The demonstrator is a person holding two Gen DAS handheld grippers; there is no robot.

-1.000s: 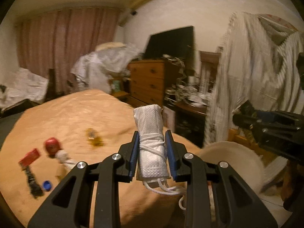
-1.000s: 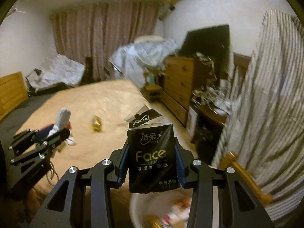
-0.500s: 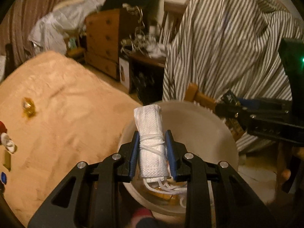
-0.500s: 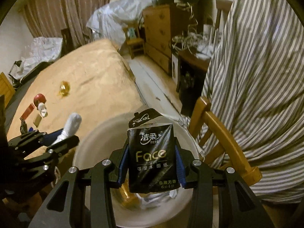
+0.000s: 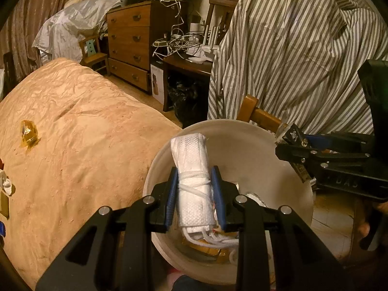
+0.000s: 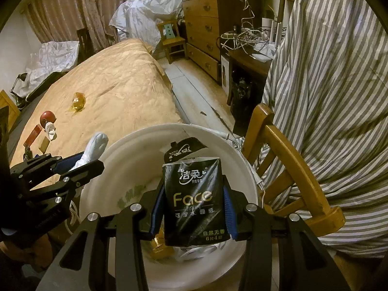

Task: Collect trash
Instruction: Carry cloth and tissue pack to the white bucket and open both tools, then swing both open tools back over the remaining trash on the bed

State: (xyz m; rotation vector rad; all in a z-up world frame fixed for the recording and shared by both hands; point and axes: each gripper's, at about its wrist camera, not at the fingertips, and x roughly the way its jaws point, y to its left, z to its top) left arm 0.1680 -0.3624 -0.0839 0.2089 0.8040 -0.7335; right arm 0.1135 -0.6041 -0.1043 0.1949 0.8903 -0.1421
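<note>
Left wrist view: the left gripper (image 5: 195, 195) had its blue pads clamped on a rolled white mask (image 5: 192, 181), wound with its own cord, standing upright between them. Its loose loops hung below the jaws into the white bin (image 5: 242, 135). The bin's round mouth lay straight beneath, its rim curving from 9 o'clock over 12 to 3, and the roll sat over the opening, inside the rim's near-left part. Scraps lay at the bin's bottom. At 3 o'clock the right gripper (image 5: 288, 145) reached over the rim, well apart from the roll. Beyond the rim at 1 o'clock stood a wooden chair (image 5: 257, 115) under a striped sheet (image 5: 291, 48), touching or just beside the bin. The bed (image 5: 84, 133) filled 9 to 11 o'clock, with a yellow wrapper (image 5: 28, 133) on it.

Right wrist view: the right gripper (image 6: 192, 207) gripped a black tissue pack (image 6: 194, 201) by both sides, its torn flap up. The pack hung over the bin (image 6: 135, 143), near the right rim. The chair (image 6: 286, 155) crowded the rim at 3 o'clock; the left gripper (image 6: 92, 160) crossed it at 9 o'clock. Room was open only upward and toward the bed (image 6: 114, 80) at 11 o'clock.
</note>
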